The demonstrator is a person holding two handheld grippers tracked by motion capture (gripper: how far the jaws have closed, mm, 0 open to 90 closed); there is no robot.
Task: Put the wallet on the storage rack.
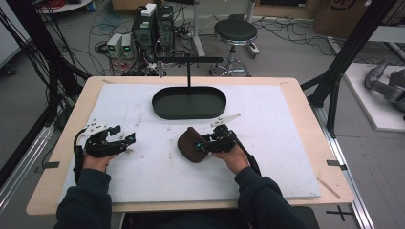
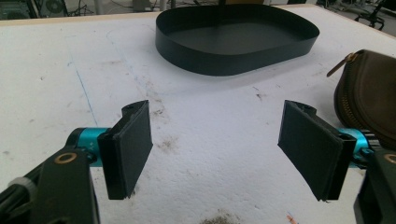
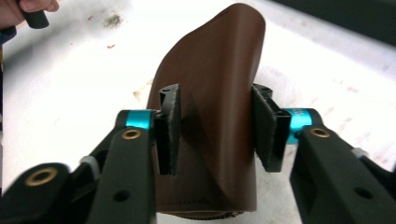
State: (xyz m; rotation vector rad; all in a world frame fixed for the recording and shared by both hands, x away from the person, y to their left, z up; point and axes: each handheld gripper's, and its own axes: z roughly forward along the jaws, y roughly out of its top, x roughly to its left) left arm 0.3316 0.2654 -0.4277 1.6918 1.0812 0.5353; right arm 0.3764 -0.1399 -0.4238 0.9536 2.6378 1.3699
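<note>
The pouch (image 1: 190,144) (brown leather, zipped along one edge) is found near the middle of the table (image 1: 296,181), a little toward the near edge and just short of the black tray (image 1: 189,102), which sits toward the far edge. In the right gripper view the pouch (image 3: 212,112) is seen stood up on its zipped edge, its long axis running away from the camera, with the leather creased inward where the pads (image 3: 169,135) press on both flat sides. It is therefore judged to be clamped by the right gripper (image 1: 206,143), whose jaws are brought in on it from the near right. The left gripper (image 1: 125,138) is held well apart, toward the left edge, its jaws standing wide with nothing between them; from its own view the pouch (image 2: 369,95) is seen off to the right and the tray (image 2: 233,58) ahead. The coming move is likely to turn on one relation: the tray lies directly beyond the pouch, toward the far edge, so a short lift and carry away from the person would be called for. The right hand is much the nearer.
</note>
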